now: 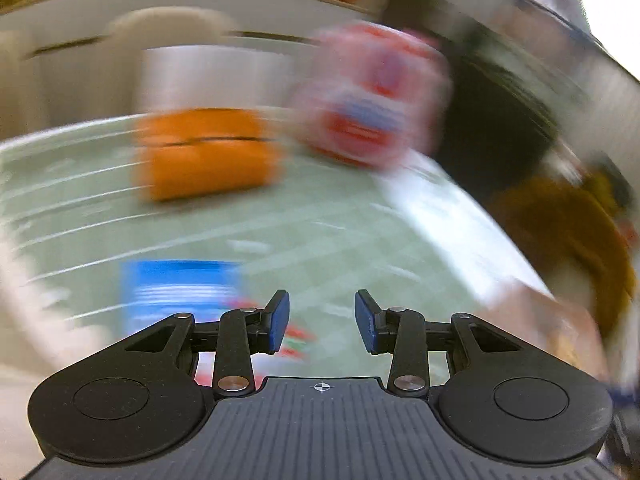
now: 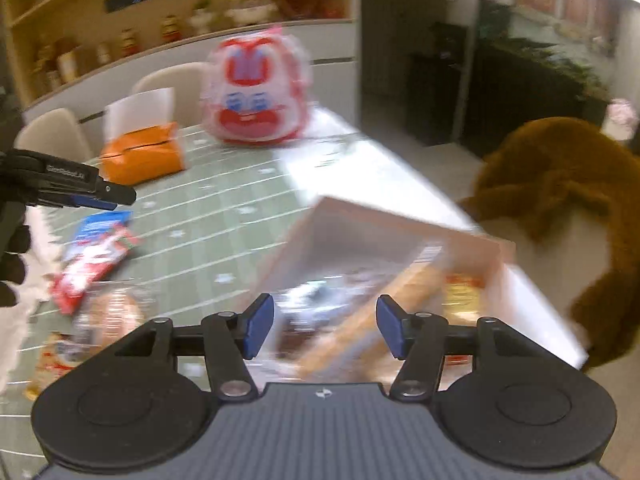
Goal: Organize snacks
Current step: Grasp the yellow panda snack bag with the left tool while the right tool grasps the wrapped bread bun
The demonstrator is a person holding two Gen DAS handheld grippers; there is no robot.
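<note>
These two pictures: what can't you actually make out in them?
- Left wrist view: motion blur smears the orange box and blue packet; print unreadable.
- Right wrist view: white box contents blurred, part hidden behind the right gripper.
- Shelf items: too small.

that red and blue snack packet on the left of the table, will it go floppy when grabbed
Probably floppy: the snack packet lies flat and crinkled on the table. Likely light for its size. Its glossy wrapper may slip between the pads.
</note>
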